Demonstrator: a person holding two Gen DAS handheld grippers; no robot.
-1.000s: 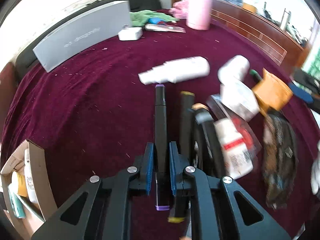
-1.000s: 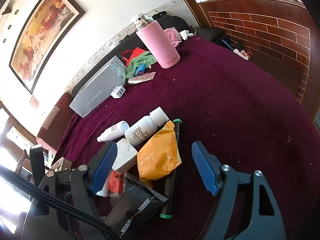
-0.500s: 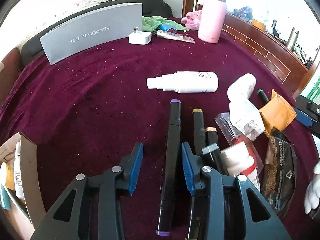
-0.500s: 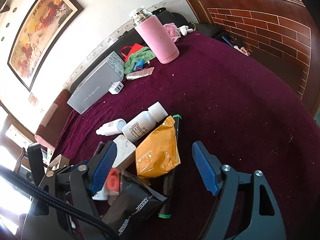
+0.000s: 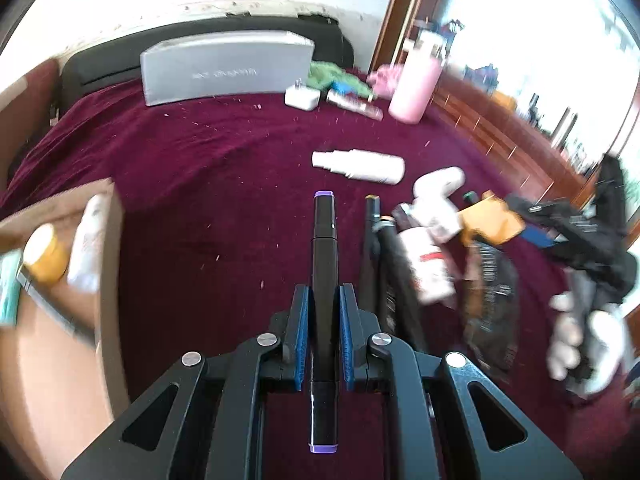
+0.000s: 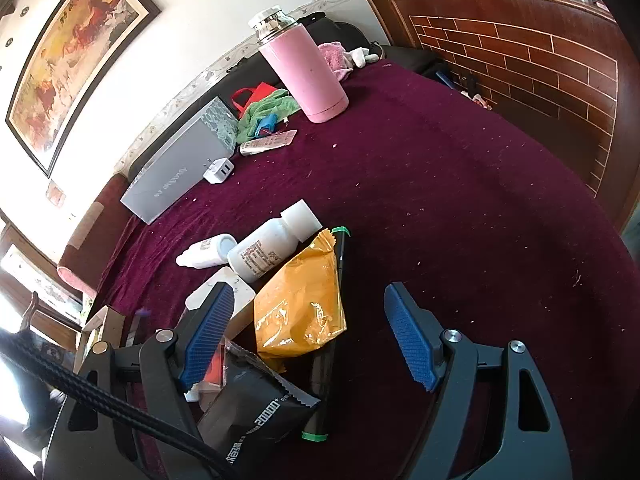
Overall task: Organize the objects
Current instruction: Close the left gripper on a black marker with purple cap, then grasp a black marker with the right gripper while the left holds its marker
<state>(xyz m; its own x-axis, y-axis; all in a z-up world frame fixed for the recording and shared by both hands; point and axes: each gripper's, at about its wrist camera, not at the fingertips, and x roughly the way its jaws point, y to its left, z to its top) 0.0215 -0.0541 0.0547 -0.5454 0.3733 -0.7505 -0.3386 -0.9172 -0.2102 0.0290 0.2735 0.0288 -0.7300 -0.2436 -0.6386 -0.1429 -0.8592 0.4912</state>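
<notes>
Maroon cloth (image 5: 224, 184) lies bare left of the left gripper (image 5: 324, 332), up to a cardboard box (image 5: 108, 280) edge; its pads clamp a purple-capped marker (image 5: 324, 256). Right view: right gripper (image 6: 308, 332) gapes wide over an orange packet (image 6: 300, 300), nothing held; open cloth right.

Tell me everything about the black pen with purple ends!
The purple-tipped marker is a long black pen, plastic by the look of it, with a purple band on each end and a narrower cap section at the far end. It sits clamped between the blue pads of the left tool, pointing straight ahead above the dark red cloth. Nothing else visibly touches it.
</notes>
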